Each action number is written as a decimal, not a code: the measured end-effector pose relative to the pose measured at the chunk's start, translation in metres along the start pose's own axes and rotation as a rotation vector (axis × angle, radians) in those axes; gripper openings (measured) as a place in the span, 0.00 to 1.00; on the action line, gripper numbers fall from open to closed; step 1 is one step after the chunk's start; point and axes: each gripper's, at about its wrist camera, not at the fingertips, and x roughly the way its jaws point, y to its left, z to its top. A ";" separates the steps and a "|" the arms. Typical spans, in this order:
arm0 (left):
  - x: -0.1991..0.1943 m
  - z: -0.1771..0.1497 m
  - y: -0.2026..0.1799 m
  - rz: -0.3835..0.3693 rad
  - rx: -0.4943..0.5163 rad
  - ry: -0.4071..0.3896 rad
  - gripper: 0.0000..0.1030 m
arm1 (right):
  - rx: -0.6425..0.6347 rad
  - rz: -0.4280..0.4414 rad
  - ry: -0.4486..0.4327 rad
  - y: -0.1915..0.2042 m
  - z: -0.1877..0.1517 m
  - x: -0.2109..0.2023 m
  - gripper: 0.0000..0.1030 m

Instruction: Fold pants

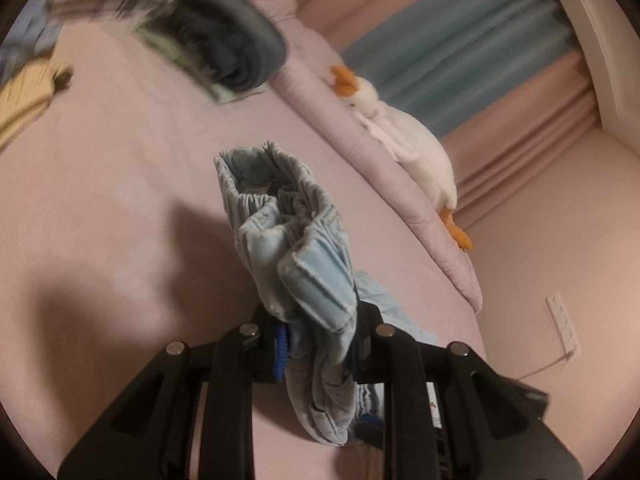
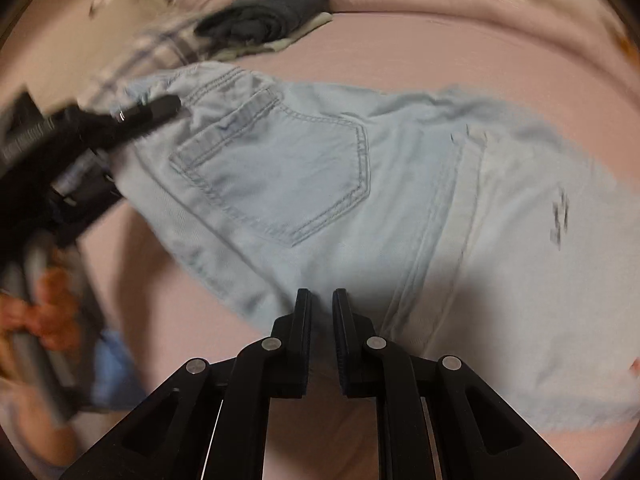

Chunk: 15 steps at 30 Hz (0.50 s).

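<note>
Light-blue denim pants [image 2: 320,184] lie spread on the pink bedsheet [image 2: 440,52]. Left gripper [image 1: 316,344] clamps the bunched waistband [image 1: 280,216], raised off the sheet. Right gripper [image 2: 322,320] hovers over the fabric, jaws nearly closed, empty.

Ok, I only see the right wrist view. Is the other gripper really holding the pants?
Observer: Yes. The left gripper is shut on the pants, with the waistband bunched between its fingers.
Operator: What's the orange bit at the top of my view?
Observer: Probably part of a white toy duck lying on the quilt.
Operator: What's behind the duck?
Observer: A blue curtain.
</note>
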 end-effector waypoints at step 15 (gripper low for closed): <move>0.048 -0.028 -0.120 -0.055 0.306 0.075 0.21 | 0.345 0.222 -0.186 -0.106 -0.045 -0.044 0.17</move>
